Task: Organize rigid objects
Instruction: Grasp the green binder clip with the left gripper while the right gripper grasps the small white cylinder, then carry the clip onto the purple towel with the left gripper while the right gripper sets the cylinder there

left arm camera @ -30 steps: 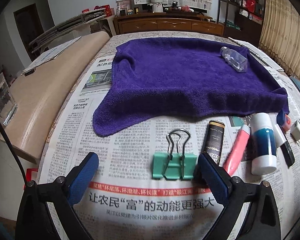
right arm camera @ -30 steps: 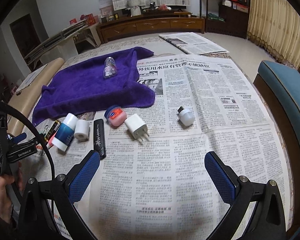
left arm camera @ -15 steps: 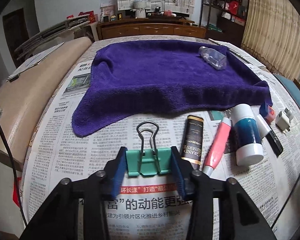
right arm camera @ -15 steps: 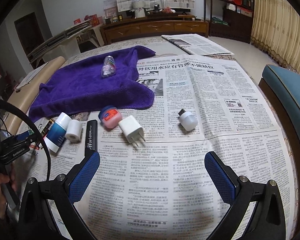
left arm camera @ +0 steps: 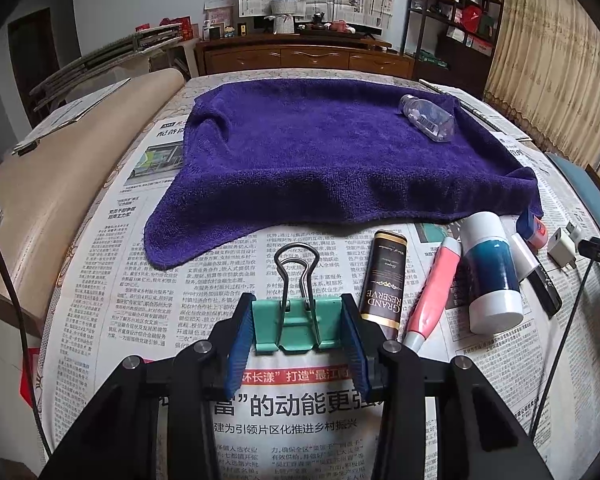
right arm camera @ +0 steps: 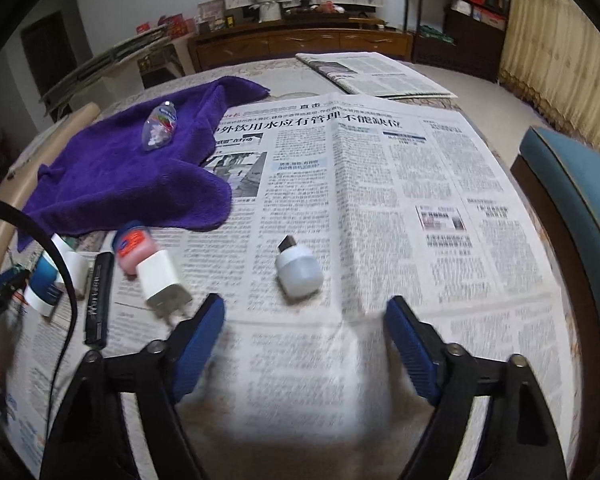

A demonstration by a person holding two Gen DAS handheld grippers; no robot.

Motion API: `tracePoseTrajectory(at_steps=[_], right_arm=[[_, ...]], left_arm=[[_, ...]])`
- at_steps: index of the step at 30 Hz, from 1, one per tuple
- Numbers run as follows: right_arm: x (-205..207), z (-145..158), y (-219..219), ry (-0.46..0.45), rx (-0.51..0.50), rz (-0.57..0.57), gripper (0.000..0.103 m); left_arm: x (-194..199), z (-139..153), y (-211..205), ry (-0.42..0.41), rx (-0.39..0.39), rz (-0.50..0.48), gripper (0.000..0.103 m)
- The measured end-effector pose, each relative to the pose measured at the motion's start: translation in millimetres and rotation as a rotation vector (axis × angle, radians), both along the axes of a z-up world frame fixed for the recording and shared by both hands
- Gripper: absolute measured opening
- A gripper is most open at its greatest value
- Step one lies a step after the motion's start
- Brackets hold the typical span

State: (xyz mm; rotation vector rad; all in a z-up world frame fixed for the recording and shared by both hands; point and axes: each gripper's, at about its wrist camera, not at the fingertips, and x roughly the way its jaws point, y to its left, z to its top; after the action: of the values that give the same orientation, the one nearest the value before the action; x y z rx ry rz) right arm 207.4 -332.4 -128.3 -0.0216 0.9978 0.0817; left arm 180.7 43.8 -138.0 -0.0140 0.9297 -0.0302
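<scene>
My left gripper (left arm camera: 296, 330) jaws squeeze the green clip (left arm camera: 297, 326) near the purple towel (left arm camera: 340, 160); my right gripper (right arm camera: 305, 334) jaws gape wide.

Newspaper (left arm camera: 112, 280) covers the table (left arm camera: 204, 80); a purple towel (left arm camera: 340, 152) lies on top.

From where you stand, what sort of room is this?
Probably a home living room: a long wooden sideboard stands against the back wall, tan curtains hang at the right, and a blue upholstered chair sits beside the newspaper-covered table.
</scene>
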Motion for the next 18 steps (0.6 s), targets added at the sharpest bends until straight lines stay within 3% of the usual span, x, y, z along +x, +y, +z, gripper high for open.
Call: tracePoseTrajectory(at_steps=[3, 10, 12, 18], right_arm=[[9.1, -5.1, 3.3, 0.004, -0.019, 0.047, 0.053], [14.0, -9.4, 7.1, -0.029, -0.038, 0.098, 0.042], [12.0, -8.1, 6.4, -0.025, -0.037, 0.102, 0.025], [7.8, -6.1, 7.5, -0.014, -0.004, 0.106, 0.025]], left_arm=[[0.7, -0.5, 0.3, 0.003, -0.003, -0.002, 0.04], [1.2, -0.7, 0.4, 0.004, -0.014, -0.004, 0.04], [0.7, -0.6, 1.8, 0.006, -0.024, -0.007, 0.04], [-1.7, 3.0, 4.1, 0.003, -0.042, -0.006, 0.04]])
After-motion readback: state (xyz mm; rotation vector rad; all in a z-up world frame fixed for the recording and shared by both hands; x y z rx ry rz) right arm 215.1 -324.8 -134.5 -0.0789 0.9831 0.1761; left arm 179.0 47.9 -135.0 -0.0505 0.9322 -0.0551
